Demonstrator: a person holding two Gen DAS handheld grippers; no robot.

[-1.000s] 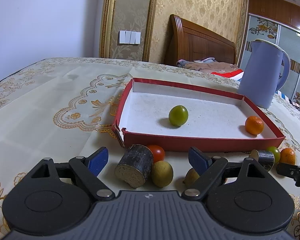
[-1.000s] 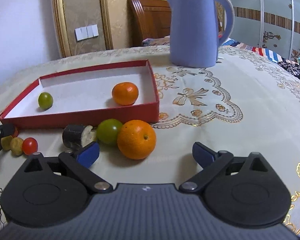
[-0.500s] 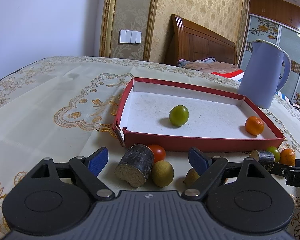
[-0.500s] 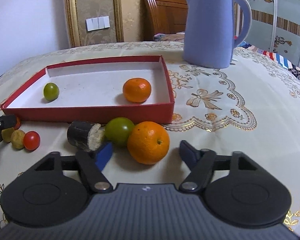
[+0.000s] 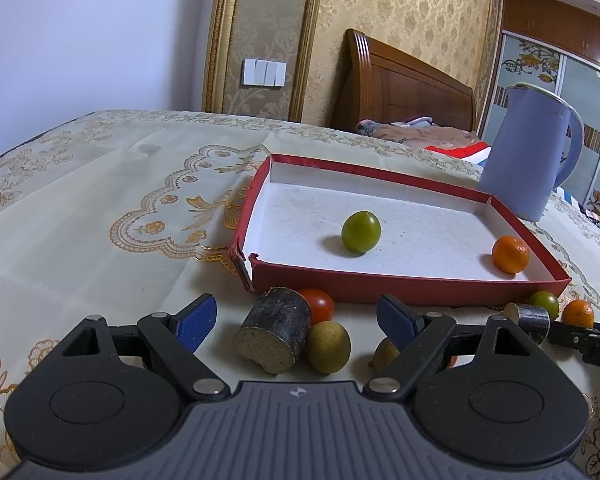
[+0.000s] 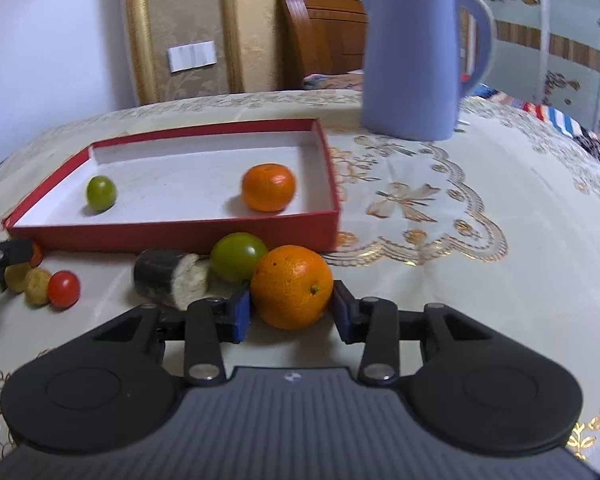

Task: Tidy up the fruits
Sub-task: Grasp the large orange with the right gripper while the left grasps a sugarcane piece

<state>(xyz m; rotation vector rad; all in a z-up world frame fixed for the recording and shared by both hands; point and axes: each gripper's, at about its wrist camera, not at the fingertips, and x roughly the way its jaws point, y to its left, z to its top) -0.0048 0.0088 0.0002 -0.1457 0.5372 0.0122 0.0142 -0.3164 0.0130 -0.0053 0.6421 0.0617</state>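
Note:
My right gripper (image 6: 290, 308) is closing its jaws on a large orange (image 6: 292, 286) that rests on the cloth in front of the red box (image 6: 180, 236); both blue pads touch its sides. A green fruit (image 6: 238, 256) and a dark cut cylinder (image 6: 166, 278) lie just left of it. The box holds a small green fruit (image 5: 361, 231) and a small orange (image 5: 510, 254). My left gripper (image 5: 296, 312) stands open on the cloth. Between its fingers lie another dark cylinder (image 5: 278, 330), a red tomato (image 5: 318, 304) and a yellow-brown fruit (image 5: 327, 346).
A blue kettle (image 6: 416, 60) stands behind the box to the right. A second yellow-brown fruit (image 5: 384, 354) lies under my left gripper's right finger. The embroidered tablecloth (image 6: 480, 240) spreads to the right; a bed headboard and wall lie beyond.
The right gripper has advanced around the large orange and its jaws have narrowed from wide open until the pads touch it. The left gripper has stayed still and open.

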